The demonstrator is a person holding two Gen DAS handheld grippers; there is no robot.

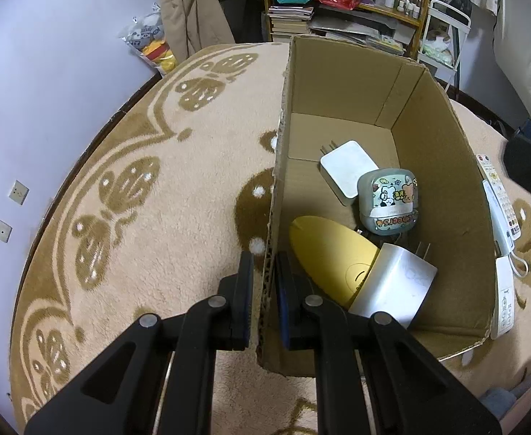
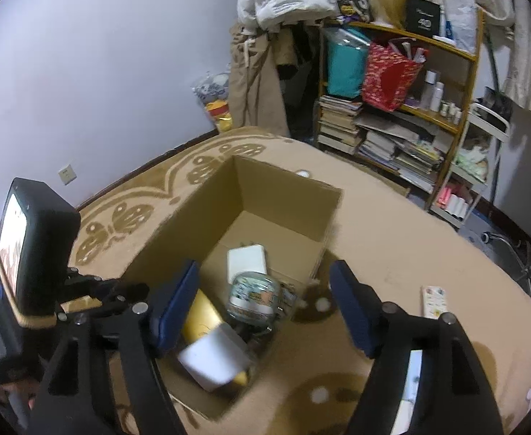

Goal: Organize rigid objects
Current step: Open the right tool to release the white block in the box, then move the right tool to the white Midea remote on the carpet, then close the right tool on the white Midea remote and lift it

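An open cardboard box [image 1: 341,83] stands on the beige rug. My left gripper [image 1: 265,257] is shut on the box's left wall, one pad on each side of the cardboard. Inside lie a white charger [image 1: 348,170], a pale green sticker-covered case [image 1: 388,199], a yellow oval object [image 1: 330,261] and a white plug adapter [image 1: 396,286]. In the right wrist view my right gripper [image 2: 265,304] hangs open above the box [image 2: 276,188], nothing between its blue pads. Below it, blurred, the white adapter [image 2: 214,359] rests on the yellow object [image 2: 200,319].
Two white remotes [image 1: 501,210] [image 1: 502,301] lie on the rug just right of the box; one shows beside my right finger [image 2: 434,301]. A crowded bookshelf [image 2: 392,137] and hanging clothes [image 2: 254,83] stand at the far wall. The left gripper's body [image 2: 30,253] is at the left.
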